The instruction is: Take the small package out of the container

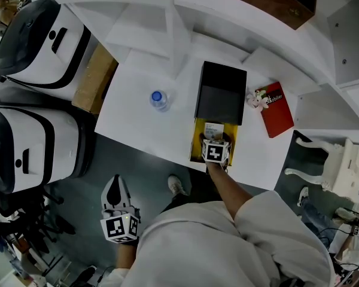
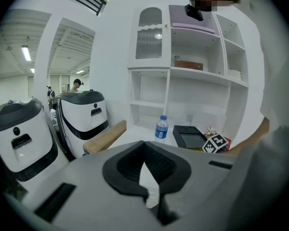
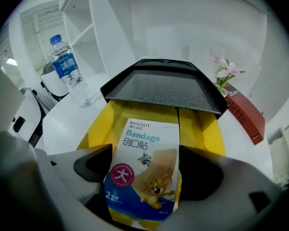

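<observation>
A small bandage package (image 3: 144,170), white and blue with a cartoon print, stands upright in the yellow container (image 3: 202,129), whose black lid (image 3: 164,88) is swung back. My right gripper (image 3: 144,177) is shut on the package, one jaw pressing each side. In the head view the right gripper (image 1: 213,139) reaches into the container (image 1: 197,143) at the table's front edge, with the package (image 1: 213,128) just beyond its marker cube. My left gripper (image 1: 115,187) hangs low at the left, off the table, shut and holding nothing. In its own view the left gripper (image 2: 145,177) points toward the table.
A water bottle (image 1: 158,99) stands left of the black lid (image 1: 221,91). A red book (image 1: 276,109) and a small flower toy (image 1: 255,100) lie to the right. A cardboard box (image 1: 94,76) and white machines (image 1: 42,40) flank the table's left; shelving rises behind.
</observation>
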A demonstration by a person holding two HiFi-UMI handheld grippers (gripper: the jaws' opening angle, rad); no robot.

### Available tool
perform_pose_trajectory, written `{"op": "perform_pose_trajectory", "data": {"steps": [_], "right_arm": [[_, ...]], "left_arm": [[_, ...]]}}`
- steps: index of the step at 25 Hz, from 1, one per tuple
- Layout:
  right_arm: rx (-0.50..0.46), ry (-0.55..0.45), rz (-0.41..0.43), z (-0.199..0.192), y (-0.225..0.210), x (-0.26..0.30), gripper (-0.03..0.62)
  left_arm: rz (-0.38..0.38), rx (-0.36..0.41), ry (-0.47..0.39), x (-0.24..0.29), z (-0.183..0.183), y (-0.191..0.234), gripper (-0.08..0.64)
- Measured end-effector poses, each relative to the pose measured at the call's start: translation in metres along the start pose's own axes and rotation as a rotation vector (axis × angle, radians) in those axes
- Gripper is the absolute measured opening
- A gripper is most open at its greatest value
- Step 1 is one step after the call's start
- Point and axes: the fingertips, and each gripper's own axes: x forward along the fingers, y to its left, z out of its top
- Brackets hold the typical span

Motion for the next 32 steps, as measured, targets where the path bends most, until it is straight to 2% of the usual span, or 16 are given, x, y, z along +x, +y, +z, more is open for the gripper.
{"op": "perform_pose_trajectory", "data": {"steps": [5,9,15,26,32], "right_arm": [[-0.017,-0.038,0.018,0.002,0.006,-0.015,0.420],[-0.040,-0.112,0.038,0.012,0.012,-0.037,0.420],[-0.094,-0.260,0.058,0.040,0.021,-0.085,0.420],[-0.204,-0.598,0.064,0.108,0.029,-0.197,0.420],[-0.232,-0.718,0.048,0.127,0.031,-0.242,0.420]], "left_arm": [[-0.014,0.007,-0.019,-0.005,0.001,-0.001,0.008],[-0.027,0.018,-0.046,-0.013,0.006,-0.004,0.008],[-0.047,0.033,-0.091,-0.027,0.016,-0.009,0.008],[-0.084,0.056,-0.162,-0.052,0.030,-0.018,0.008],[-0.092,0.063,-0.183,-0.063,0.032,-0.018,0.008]]}}
